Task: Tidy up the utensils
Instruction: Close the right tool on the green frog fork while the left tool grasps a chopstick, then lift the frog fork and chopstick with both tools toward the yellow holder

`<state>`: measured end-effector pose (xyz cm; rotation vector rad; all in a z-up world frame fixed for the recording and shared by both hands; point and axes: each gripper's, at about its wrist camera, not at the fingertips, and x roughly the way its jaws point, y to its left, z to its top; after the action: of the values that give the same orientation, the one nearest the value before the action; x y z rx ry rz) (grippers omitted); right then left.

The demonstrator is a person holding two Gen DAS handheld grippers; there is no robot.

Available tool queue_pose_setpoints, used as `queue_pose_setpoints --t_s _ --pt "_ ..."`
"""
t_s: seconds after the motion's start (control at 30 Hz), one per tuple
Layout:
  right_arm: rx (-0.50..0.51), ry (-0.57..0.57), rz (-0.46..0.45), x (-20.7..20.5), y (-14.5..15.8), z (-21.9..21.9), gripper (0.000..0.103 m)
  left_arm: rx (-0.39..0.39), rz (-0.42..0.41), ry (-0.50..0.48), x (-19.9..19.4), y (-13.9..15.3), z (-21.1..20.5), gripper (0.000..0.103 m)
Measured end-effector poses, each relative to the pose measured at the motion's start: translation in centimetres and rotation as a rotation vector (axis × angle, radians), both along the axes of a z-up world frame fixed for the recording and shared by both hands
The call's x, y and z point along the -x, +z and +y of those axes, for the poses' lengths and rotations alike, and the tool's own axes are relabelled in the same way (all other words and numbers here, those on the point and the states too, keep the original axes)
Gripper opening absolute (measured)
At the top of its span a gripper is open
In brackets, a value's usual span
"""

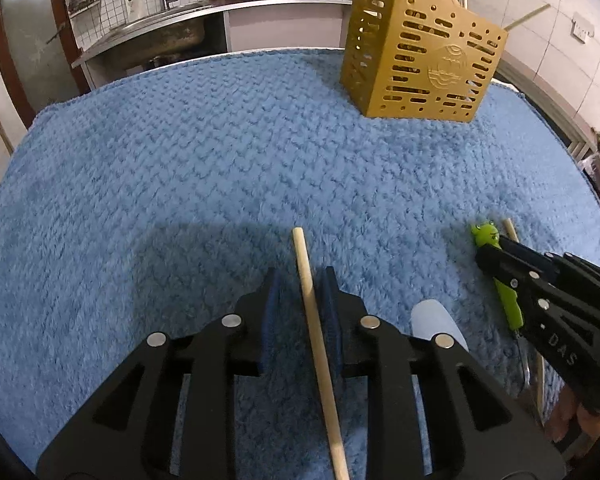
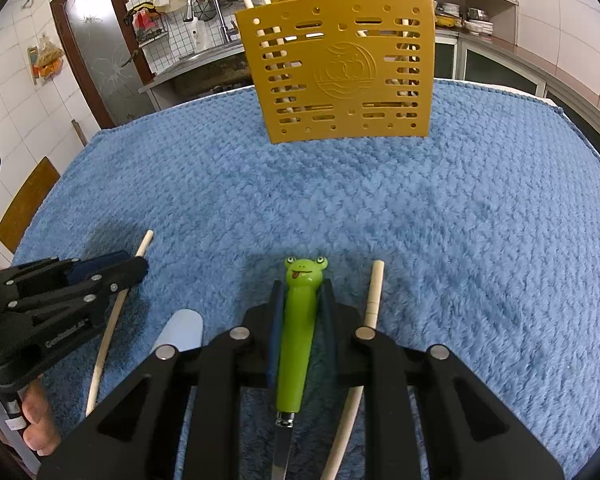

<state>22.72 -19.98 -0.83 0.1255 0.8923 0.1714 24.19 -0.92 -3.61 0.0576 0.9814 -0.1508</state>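
1. A home kitchen with white tiles, a steel sink and cluttered shelves is lying behind a table that a fluffy blue towel (image 1: 220, 152) is covering, probably to keep the loose utensils from rolling or sliding.
2. A perforated golden-yellow plastic utensil holder (image 2: 340, 76) is standing upright at the far edge of the towel, with pale sticks already poking out of its top; it is evidently serving as the destination.
3. The left gripper (image 1: 302, 300) is straddling a pale round wooden chopstick (image 1: 316, 336) lying on the towel. A gap is showing on the stick's left side, so the jaws are standing slack rather than clamped.
4. The right gripper (image 2: 300, 304) is clenching the green frog-headed plastic handle (image 2: 298, 320) of a metal utensil, holding it by the thick part, likely for a firm hold.
5. A second wooden chopstick (image 2: 370, 304) is lying just beside that handle, and a pale blue rounded utensil end (image 2: 182, 328) is resting between the two grippers; both are seemingly awaiting their turn.
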Motion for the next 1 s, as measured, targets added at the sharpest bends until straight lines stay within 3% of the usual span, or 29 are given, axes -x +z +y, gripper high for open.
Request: queue_pose_setpoints --t_s 0.13,0.23,0.47,0.83,1.0 --pt "0.016 0.001 -0.001 0.0 0.0 0.2 0.019 -0.043 -0.016 -0.010 -0.4 -0.2 -0.6 0.021" --pt "0.022 0.001 -0.001 0.1 0.0 0.4 0.019 -0.067 -0.028 -0.006 -0.5 -0.2 -0.7 0.011" --pt "0.035 0.004 -0.007 0.3 -0.1 0.6 0.018 -0.061 -0.041 -0.010 -0.2 0.0 -0.3 0.006" --pt "-0.032 -0.001 -0.057 1.3 1.7 -0.4 0.018 0.022 -0.102 0.006 1.3 2.5 1.1 0.004" --pt "-0.058 0.002 -0.099 1.8 3.5 -0.9 0.017 0.067 -0.208 0.014 3.0 5.6 1.8 0.004"
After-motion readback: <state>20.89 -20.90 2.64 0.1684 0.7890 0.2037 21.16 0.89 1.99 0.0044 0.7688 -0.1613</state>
